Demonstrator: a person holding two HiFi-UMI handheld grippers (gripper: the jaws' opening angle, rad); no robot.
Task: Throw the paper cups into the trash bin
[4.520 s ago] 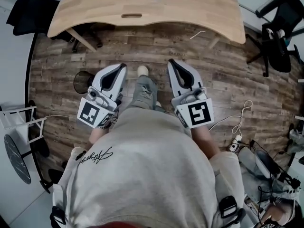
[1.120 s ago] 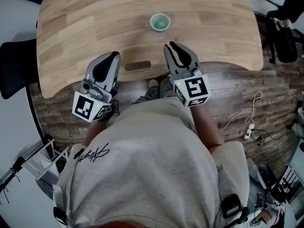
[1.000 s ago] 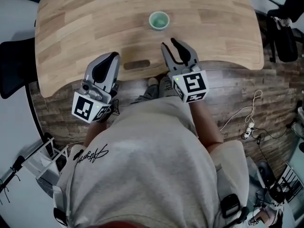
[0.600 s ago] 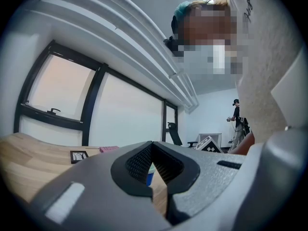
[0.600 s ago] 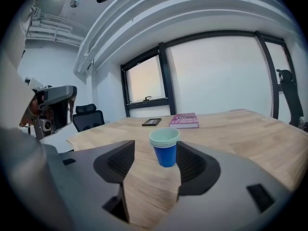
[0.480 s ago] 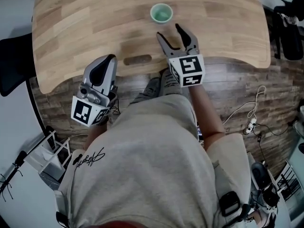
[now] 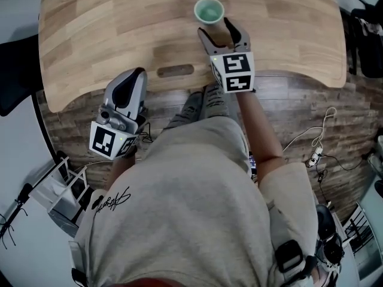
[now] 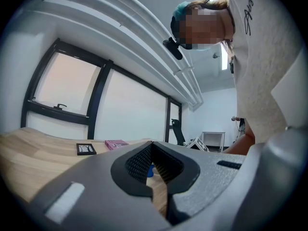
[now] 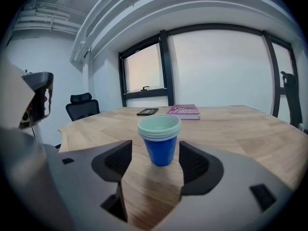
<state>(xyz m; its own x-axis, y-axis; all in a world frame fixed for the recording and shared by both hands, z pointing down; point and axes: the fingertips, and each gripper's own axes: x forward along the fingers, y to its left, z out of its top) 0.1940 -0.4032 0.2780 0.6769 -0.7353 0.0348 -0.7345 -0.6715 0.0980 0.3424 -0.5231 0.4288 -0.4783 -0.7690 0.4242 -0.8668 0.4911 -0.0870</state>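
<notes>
On the wooden desk (image 7: 90, 28), towards its far side from the person, stands a small stack of nested paper cups (image 7: 209, 10), blue outside and pale green inside, upright and alone on the bare wood. The right gripper (image 7: 216, 30) reaches over the desk's near edge and points at the stack; its jaws have just been opening and stand wide apart. In the right gripper view the paper cups (image 9: 160, 138) sit centred in front of the gap of the right gripper (image 9: 155, 172), with clear wood showing between each pad and the cup wall, so nothing is gripped. Beyond the cups a pink book (image 9: 184, 110) and a flat black item (image 9: 147, 112) lie on the desk (image 9: 240, 129), and a black office chair (image 9: 82, 107) stands off to the left. The left gripper (image 7: 139, 73) is held back at the desk's near edge, beside a dark slot (image 7: 175, 71) in the wood. In the left gripper view the left gripper (image 8: 153, 160) has its tips together and holds nothing.
</notes>
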